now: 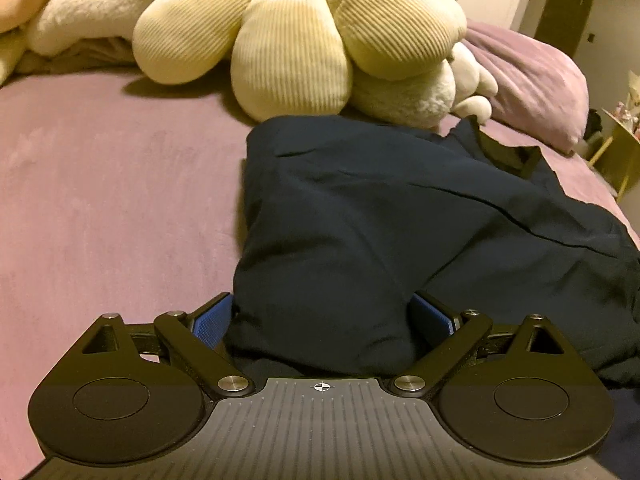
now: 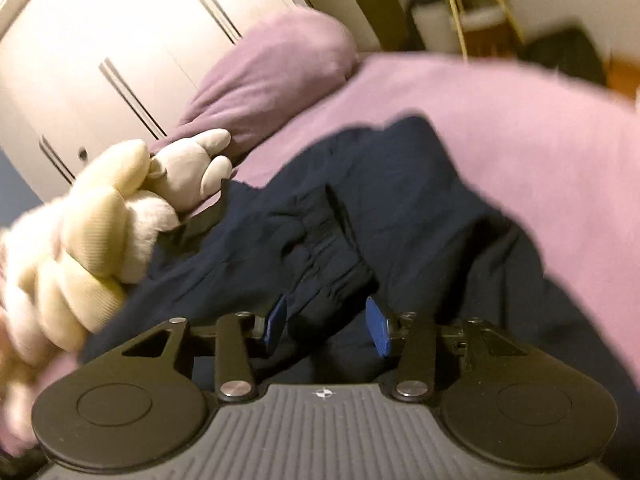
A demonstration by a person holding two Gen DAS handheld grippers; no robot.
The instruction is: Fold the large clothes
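Navy garment [image 1: 360, 216] lies bunched on the purple bed [image 1: 112, 184], just beside the flower cushion [image 1: 304, 40]. Left hand-held gripper [image 1: 320, 316] spread wide, fabric between its jaws, unclamped. Right hand-held gripper [image 2: 326, 326] partly apart over the garment's elastic band, not pinching.

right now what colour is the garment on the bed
Dark navy blue garment, plain, no pattern; clearest in the left wrist view.

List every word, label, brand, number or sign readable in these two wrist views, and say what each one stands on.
No readable text in either view.
Left gripper: only a small round crosshair mark on its body, no letters.
Right gripper: the same crosshair mark, no letters.
Navy garment: no label or print shows.
Flower cushion, plush toy and wardrobe doors: plain, no writing.
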